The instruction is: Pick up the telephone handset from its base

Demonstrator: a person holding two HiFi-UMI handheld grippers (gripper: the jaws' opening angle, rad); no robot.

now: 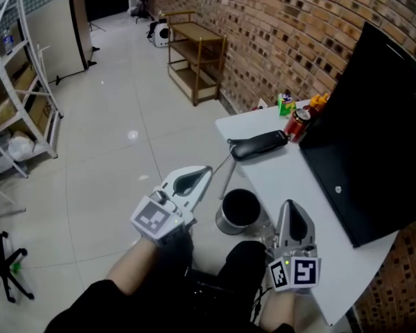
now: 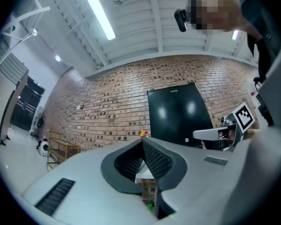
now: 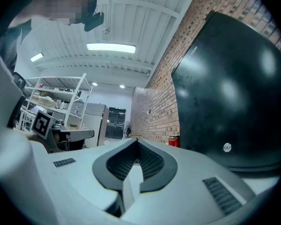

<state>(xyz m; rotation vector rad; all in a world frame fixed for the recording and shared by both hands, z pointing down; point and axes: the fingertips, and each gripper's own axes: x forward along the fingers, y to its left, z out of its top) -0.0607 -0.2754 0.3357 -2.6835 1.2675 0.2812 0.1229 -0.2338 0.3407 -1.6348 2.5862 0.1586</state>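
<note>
The black telephone handset lies across the far left edge of the white table; I cannot tell it apart from its base. My left gripper hovers over the floor, left of and nearer than the phone, jaws shut and empty. In the left gripper view, the left gripper points slightly upward toward the brick wall and the monitor; the phone is hidden there. My right gripper is over the table's near part, shut with nothing held. In its own view the right gripper has its tips together.
A large black monitor stands on the table's right side. A red can and a green bottle sit beyond the phone. A black round bin is on the floor by the table. A wooden shelf lines the brick wall.
</note>
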